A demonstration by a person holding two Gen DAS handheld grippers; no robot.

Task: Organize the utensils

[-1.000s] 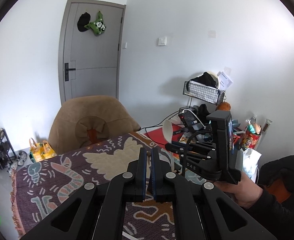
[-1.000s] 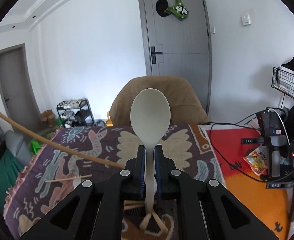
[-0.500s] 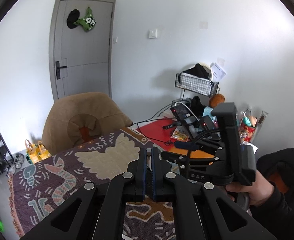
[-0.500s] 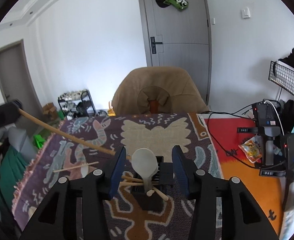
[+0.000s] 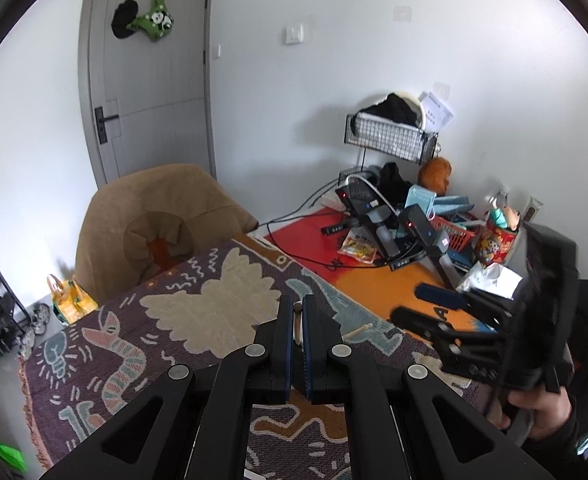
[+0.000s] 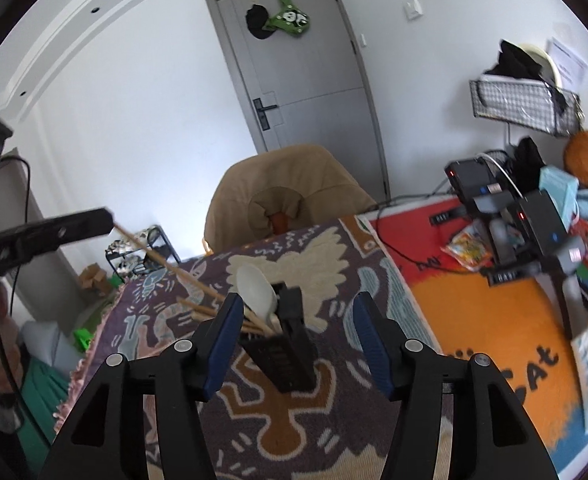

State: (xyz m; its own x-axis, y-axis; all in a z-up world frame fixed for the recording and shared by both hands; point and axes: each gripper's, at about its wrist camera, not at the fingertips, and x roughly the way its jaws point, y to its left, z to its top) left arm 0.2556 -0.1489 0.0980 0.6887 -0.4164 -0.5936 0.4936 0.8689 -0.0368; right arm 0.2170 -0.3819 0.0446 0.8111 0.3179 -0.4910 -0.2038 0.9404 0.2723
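Readable text: two device labels and part of a word on the orange mat

White lettering reading "DAS" stood on the black base bar (image 5: 405,263) of a device stand on the orange mat (image 5: 374,284), and the same letters on a second black bar (image 5: 332,229) farther back on the red part. In the right wrist view, large black letters on the orange mat (image 6: 494,320) read "at" (image 6: 540,368), with the rest of the word unclear. A white sheet (image 5: 436,112) pinned to the wall carried print too small to read.
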